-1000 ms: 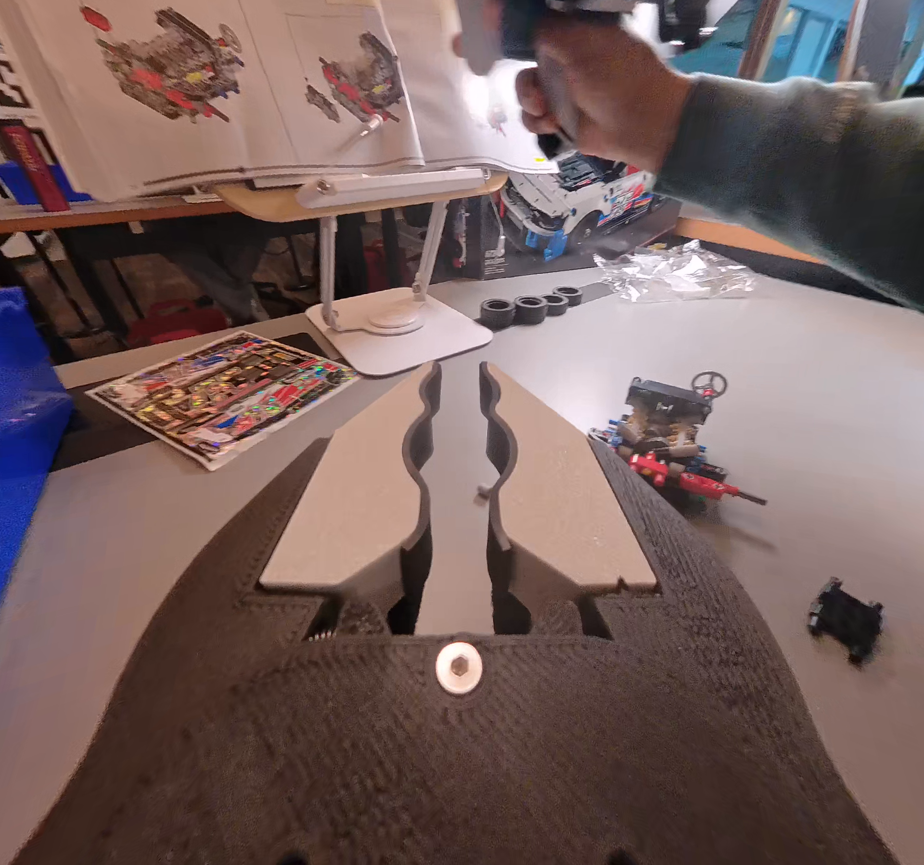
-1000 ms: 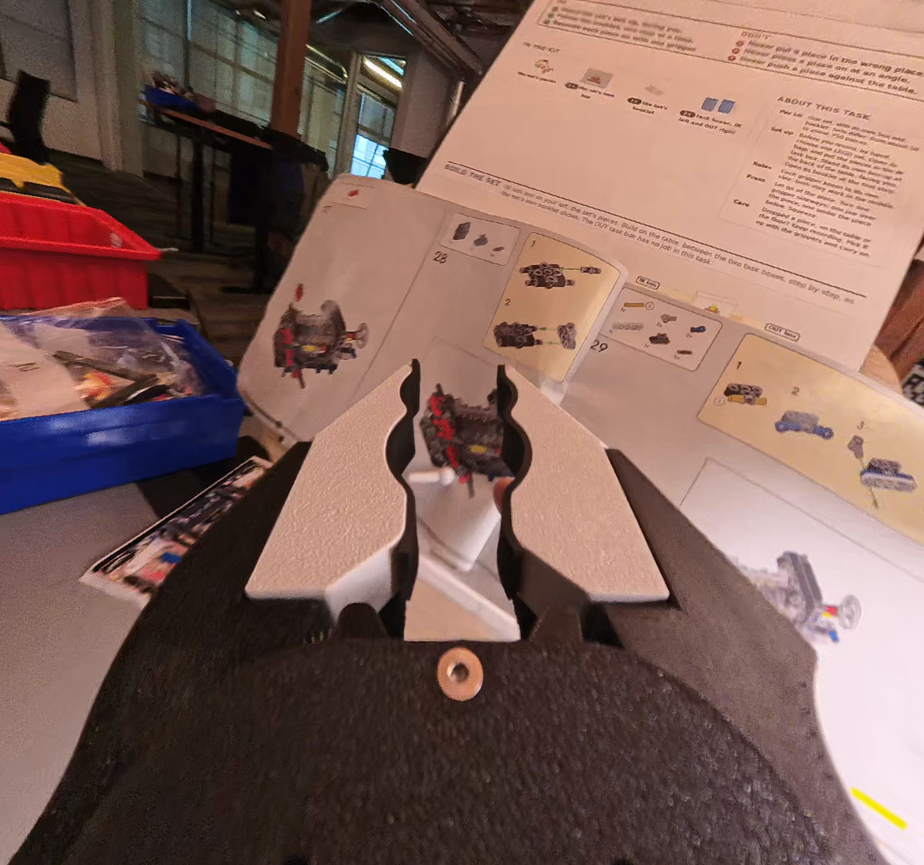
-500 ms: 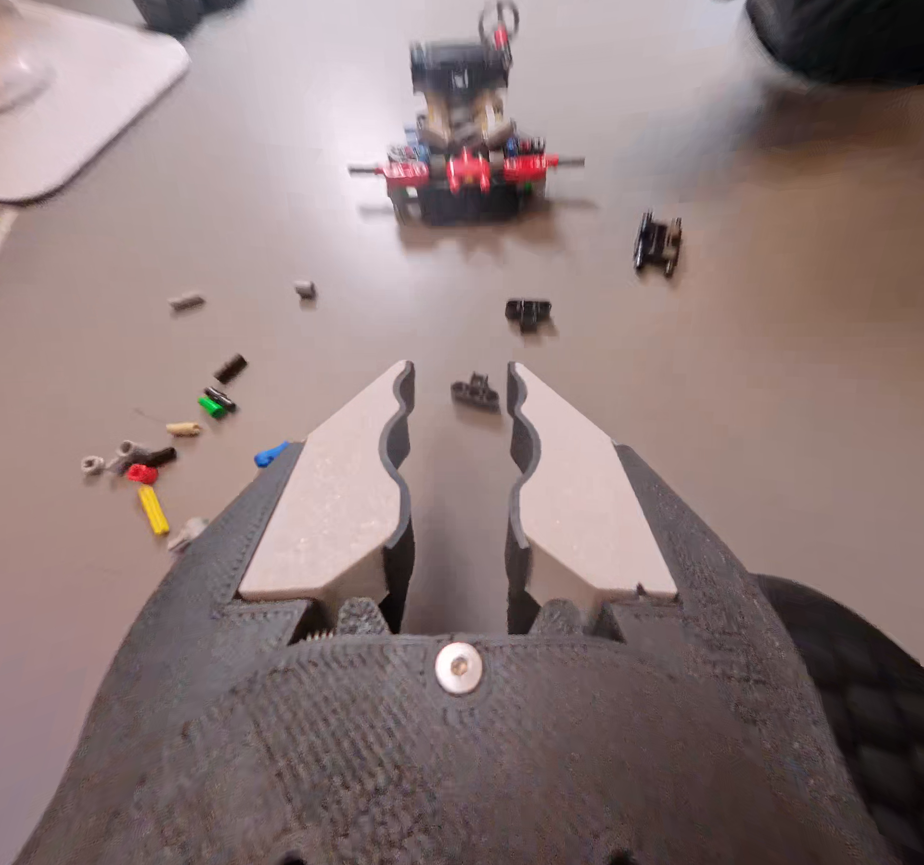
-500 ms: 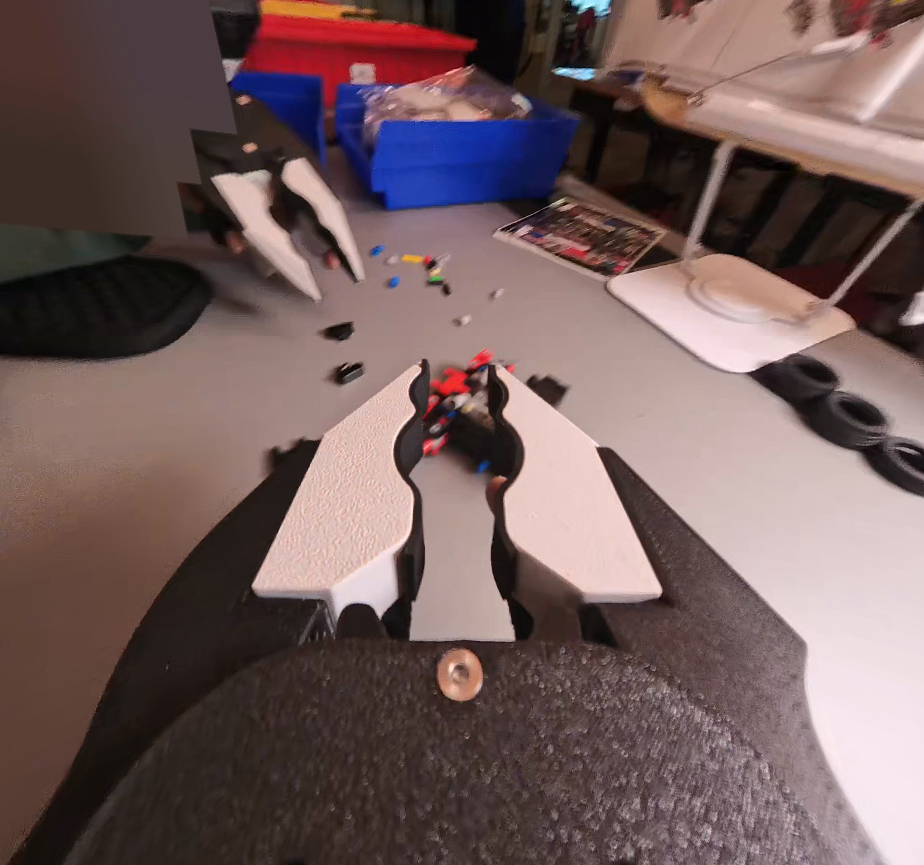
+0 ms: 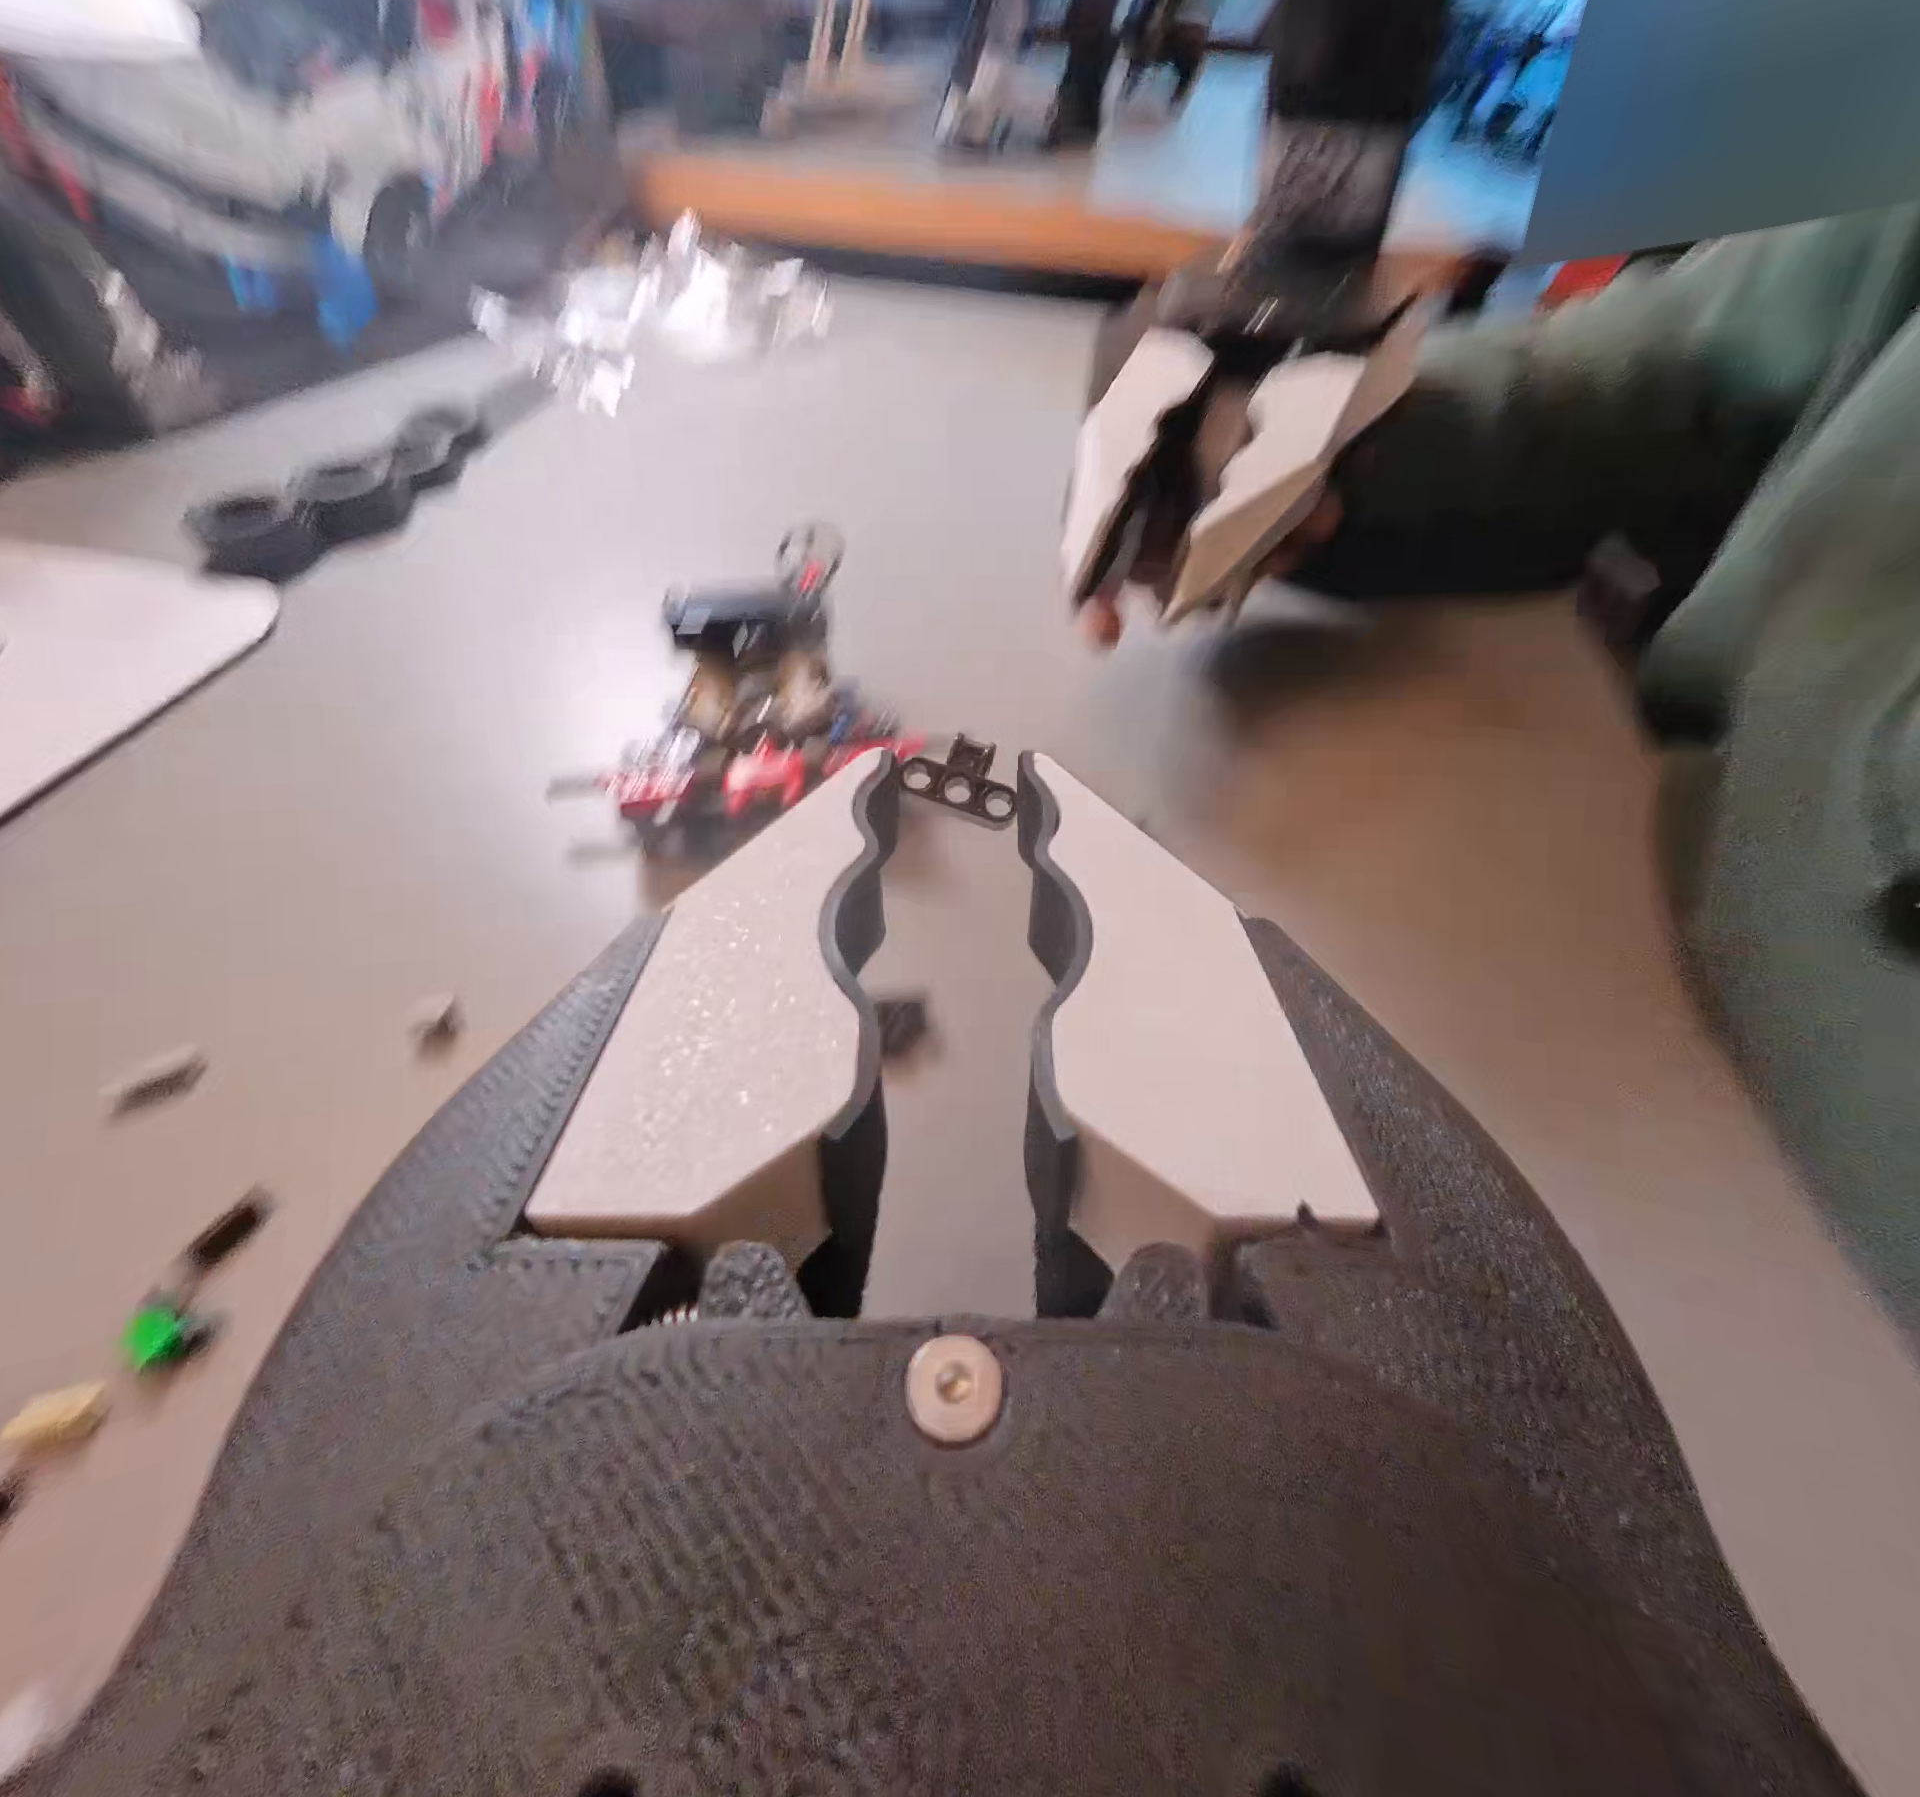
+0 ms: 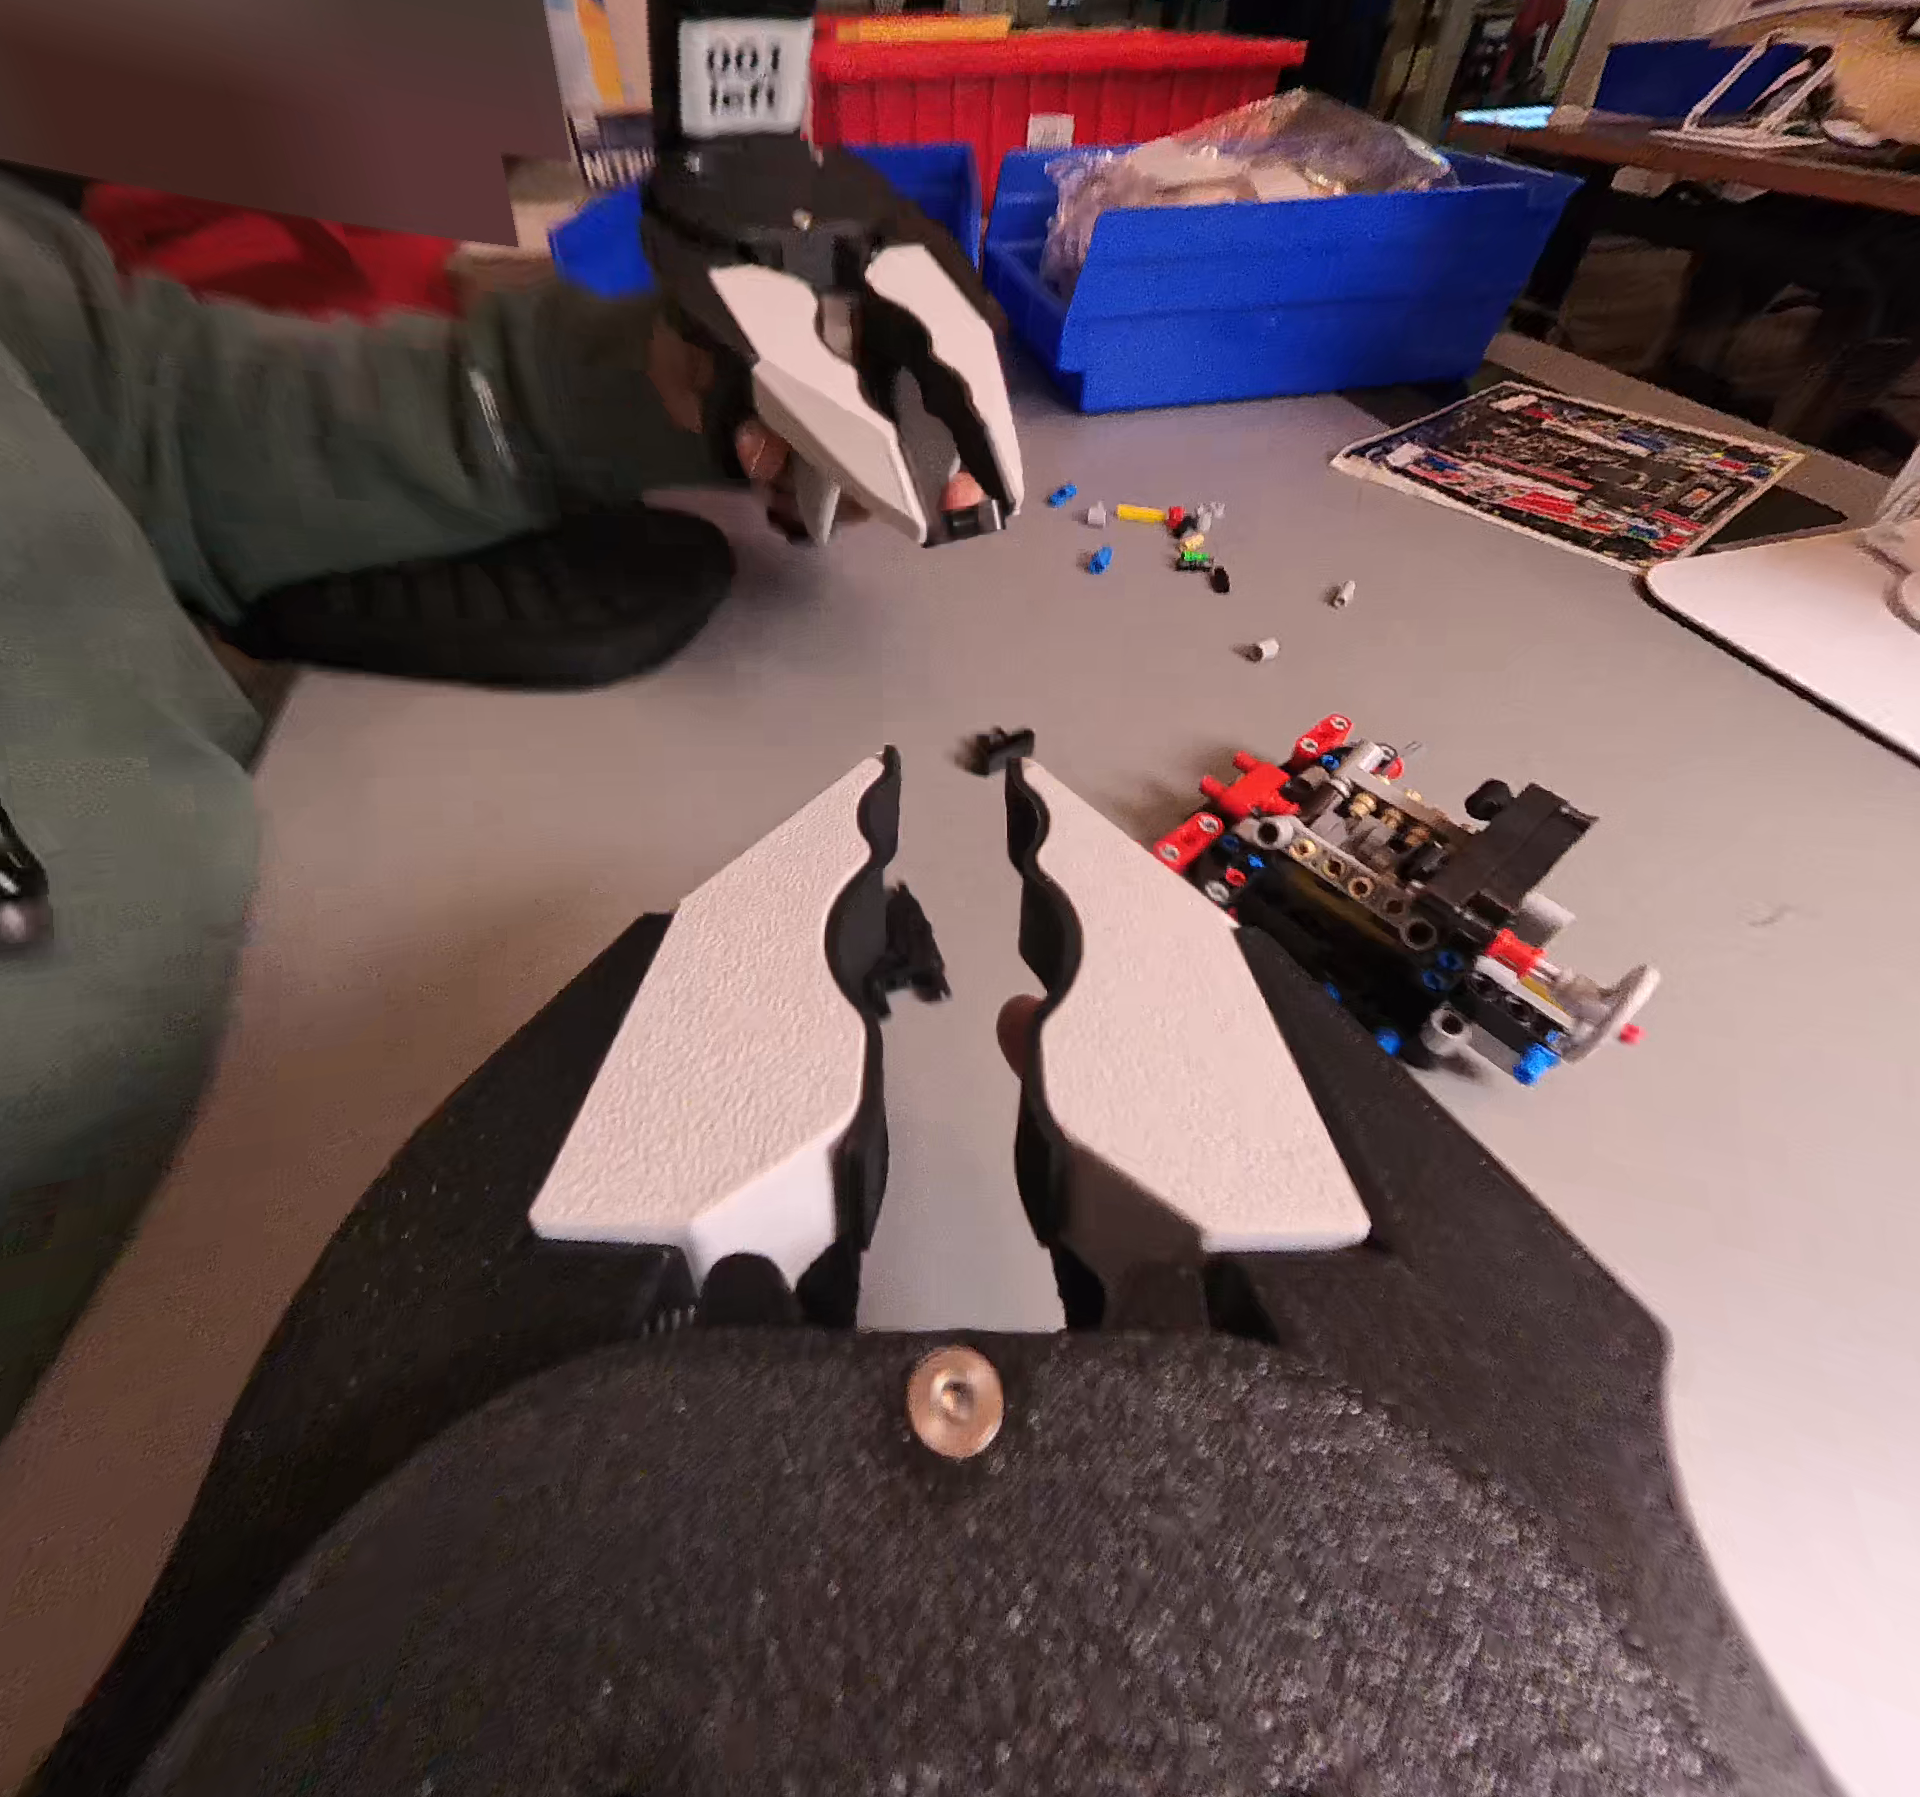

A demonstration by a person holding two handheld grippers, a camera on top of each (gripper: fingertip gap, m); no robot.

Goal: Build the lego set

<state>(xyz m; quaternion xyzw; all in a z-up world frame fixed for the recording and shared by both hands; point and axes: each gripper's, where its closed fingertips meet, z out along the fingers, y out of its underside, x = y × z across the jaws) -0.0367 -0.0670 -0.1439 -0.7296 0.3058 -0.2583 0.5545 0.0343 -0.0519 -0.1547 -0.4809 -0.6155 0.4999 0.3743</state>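
We had the left gripper (image 5: 956, 791) lifted off the grey table (image 5: 343, 812), its jaws pinched onto a small black beam with holes (image 5: 958, 791), held right at the fingertips. In the right wrist view the same gripper (image 6: 961, 519) showed that piece as a dark block between its tips, above the table and well to the left of the half-built chassis (image 6: 1392, 890).

The right gripper (image 6: 951, 760) was empty, jaws narrowly parted, low over the table just left of the chassis. A small black piece (image 6: 1000, 746) lay just beyond its tips, and another black piece (image 6: 909, 942) lay under its left finger, both nearer to us than the chassis.

We judged the tip-only grip the chief risk: the beam sat so far out that a nudge against the chassis could twist it or pop it free. The left wrist view was smeared with motion, so a fast approach could overshoot and shove the chassis, which nothing held down. Should the right gripper close where it was, we thought it could catch a black piece by an edge and flick it toward the loose pins (image 6: 1169, 537) scattered beyond the chassis. We could not tell which way the beam's holes faced the chassis, so misalignment was possible.
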